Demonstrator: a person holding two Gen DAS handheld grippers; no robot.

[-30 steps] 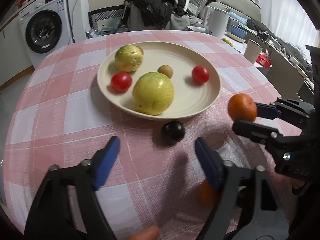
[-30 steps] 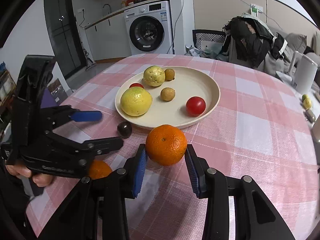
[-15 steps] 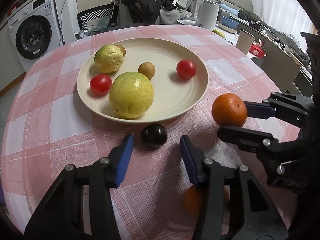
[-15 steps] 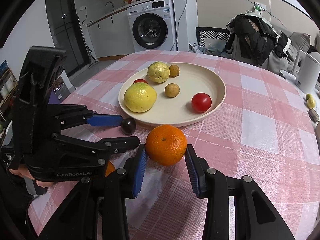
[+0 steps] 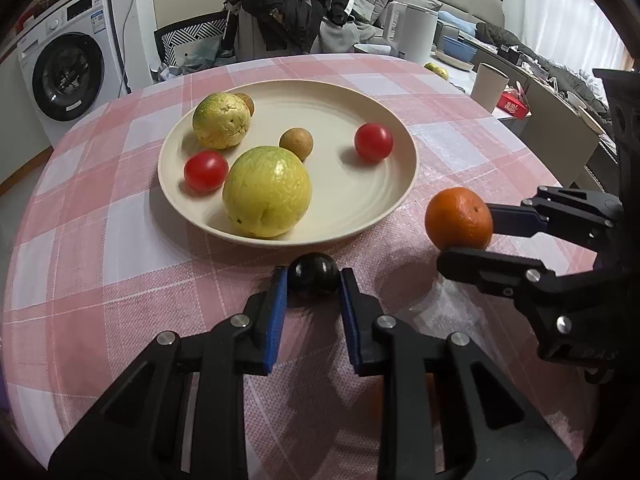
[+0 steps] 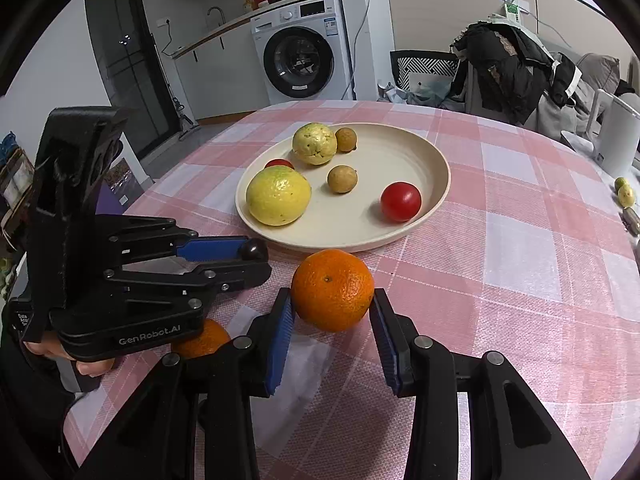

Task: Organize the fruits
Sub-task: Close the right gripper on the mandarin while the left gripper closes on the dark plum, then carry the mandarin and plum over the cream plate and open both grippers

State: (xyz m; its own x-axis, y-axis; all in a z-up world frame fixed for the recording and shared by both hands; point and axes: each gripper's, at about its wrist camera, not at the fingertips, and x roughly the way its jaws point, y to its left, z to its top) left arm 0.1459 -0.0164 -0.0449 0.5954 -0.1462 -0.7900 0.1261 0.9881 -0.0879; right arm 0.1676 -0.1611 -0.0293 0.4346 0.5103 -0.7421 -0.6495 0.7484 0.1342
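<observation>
Looking down the left tongs (image 5: 313,280), we see their blue pads pinching a small dark fruit (image 5: 313,273) that sits on the pink checked counter (image 5: 120,240), just in front of the plate's near rim. The jaws have just been closing, and now both pads press against the fruit's sides. Over on the right, our right tongs (image 6: 332,312) grip an orange (image 6: 332,290) between their pads, holding it close to the plate's (image 6: 436,196) near edge; from the left camera the same orange (image 5: 458,218) shows up beside the plate (image 5: 360,104), clamped from the side.

On the cream plate we count two big yellow-green fruits (image 5: 267,192), two red tomatoes (image 5: 373,142) and two small brown fruits (image 5: 295,143), all apart from the two pieces we hold. A second orange (image 6: 204,342) lies on the counter, partly hidden under the left tongs in the right camera. A hand (image 6: 86,366) peeks out beneath that tool. Beyond the counter stands a washing machine (image 6: 298,50).
</observation>
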